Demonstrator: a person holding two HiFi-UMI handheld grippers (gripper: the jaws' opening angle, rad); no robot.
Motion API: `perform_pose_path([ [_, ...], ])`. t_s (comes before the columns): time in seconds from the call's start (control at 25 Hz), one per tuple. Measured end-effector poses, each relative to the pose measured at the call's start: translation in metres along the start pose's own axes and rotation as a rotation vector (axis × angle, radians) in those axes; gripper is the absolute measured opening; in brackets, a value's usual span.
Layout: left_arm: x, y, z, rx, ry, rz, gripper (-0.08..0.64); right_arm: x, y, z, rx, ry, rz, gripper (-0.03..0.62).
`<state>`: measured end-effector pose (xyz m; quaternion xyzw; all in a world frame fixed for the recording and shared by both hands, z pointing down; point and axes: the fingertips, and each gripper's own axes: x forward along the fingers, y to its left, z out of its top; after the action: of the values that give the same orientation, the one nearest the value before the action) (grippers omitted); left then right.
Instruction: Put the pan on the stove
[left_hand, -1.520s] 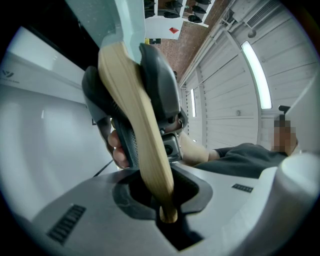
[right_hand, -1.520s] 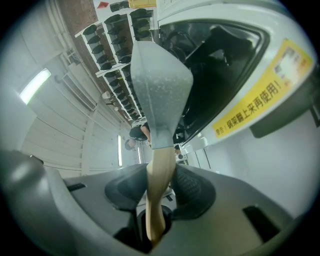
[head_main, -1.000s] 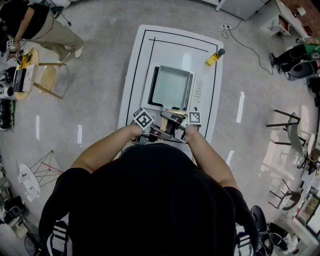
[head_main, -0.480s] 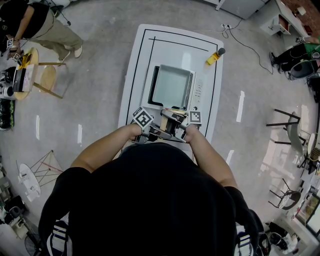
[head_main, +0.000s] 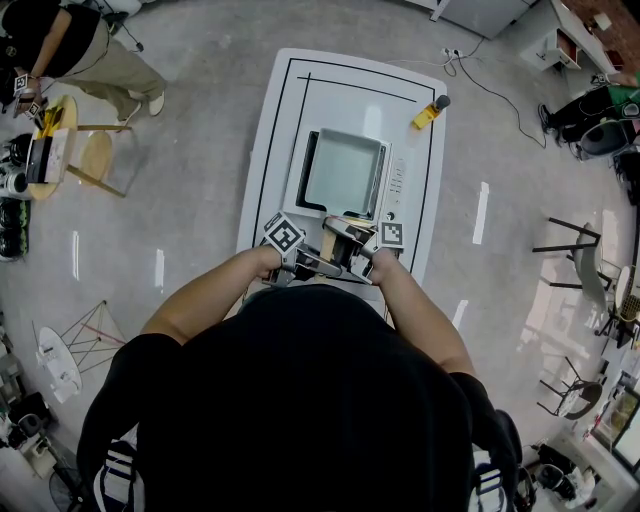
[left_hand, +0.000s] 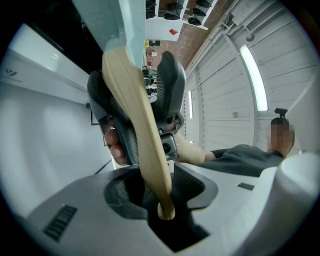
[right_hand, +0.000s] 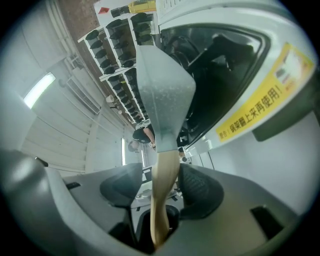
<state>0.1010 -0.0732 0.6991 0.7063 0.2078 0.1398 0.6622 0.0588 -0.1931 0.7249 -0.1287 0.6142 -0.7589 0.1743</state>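
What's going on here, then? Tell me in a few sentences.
A person stands over a white table with a hand-held gripper in each hand. A square pan appears to sit on the stove, with its wooden handle pointing back toward the person. The handle runs between the jaws of both the left hand-held gripper and the right hand-held gripper. Both sets of jaws are opening, so the pan looks like it is being let go.

Head and shoulders of the person hide the near end of the table, pan is cut off at the left gripper view's top edge, stove panel markings too small to read.
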Motion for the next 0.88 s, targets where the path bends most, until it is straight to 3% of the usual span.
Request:
perform_pose_path([
  [0.88, -0.046, 0.010, 0.002, 0.064, -0.104, 0.113, 0.172, -0.039, -0.006, 0.010, -0.094, -0.054, -0.117, 0.227],
])
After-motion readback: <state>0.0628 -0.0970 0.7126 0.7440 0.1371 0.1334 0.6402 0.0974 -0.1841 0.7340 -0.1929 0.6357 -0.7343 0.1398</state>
